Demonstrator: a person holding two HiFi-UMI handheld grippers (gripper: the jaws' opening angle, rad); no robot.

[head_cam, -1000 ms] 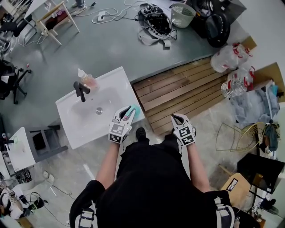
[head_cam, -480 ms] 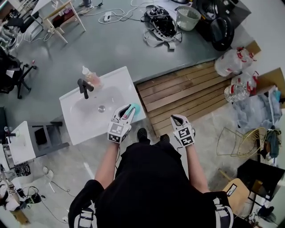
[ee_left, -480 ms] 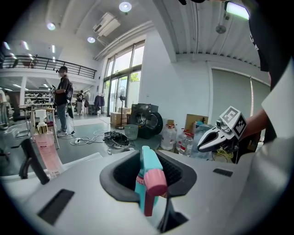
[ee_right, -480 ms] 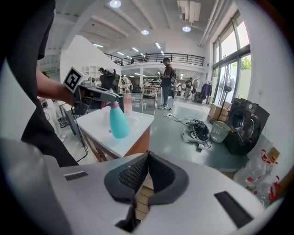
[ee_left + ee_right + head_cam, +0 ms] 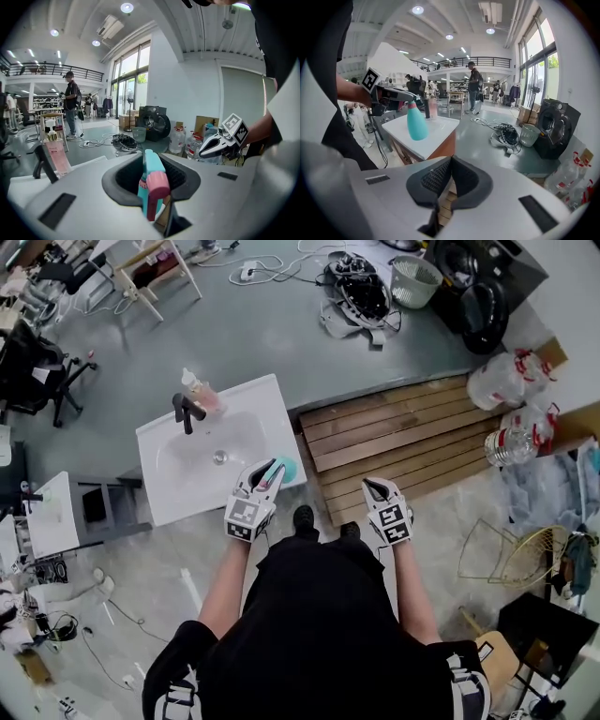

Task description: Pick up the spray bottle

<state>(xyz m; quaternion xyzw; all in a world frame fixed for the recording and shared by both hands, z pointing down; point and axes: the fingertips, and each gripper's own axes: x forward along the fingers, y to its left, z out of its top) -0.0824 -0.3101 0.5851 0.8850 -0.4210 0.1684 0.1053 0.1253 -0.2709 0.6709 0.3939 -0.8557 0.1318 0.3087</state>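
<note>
The spray bottle [image 5: 282, 468] is teal with a pink trigger head [image 5: 158, 184]. My left gripper [image 5: 265, 476] is shut on its neck, and the teal body hangs under the jaws at the near right corner of the white sink counter [image 5: 169, 512]. In the right gripper view the bottle [image 5: 416, 123] hangs from the left gripper [image 5: 396, 95] over the counter top [image 5: 436, 136], seemingly just off it. My right gripper [image 5: 374, 487] is held out over the wooden platform [image 5: 394, 432]; its pads meet with nothing between them [image 5: 443, 194].
A black faucet [image 5: 186, 411] and a pink soap bottle [image 5: 202, 392] stand at the sink's far edge. Big water jugs [image 5: 511, 381] lie right of the platform. A backpack [image 5: 361, 296] and a basket [image 5: 414, 279] sit on the floor beyond. A small white table [image 5: 52, 526] stands at the left.
My left gripper has kept its hold on the bottle and lifted it a little. The head view has swung, so the sink sits further right in the picture.
</note>
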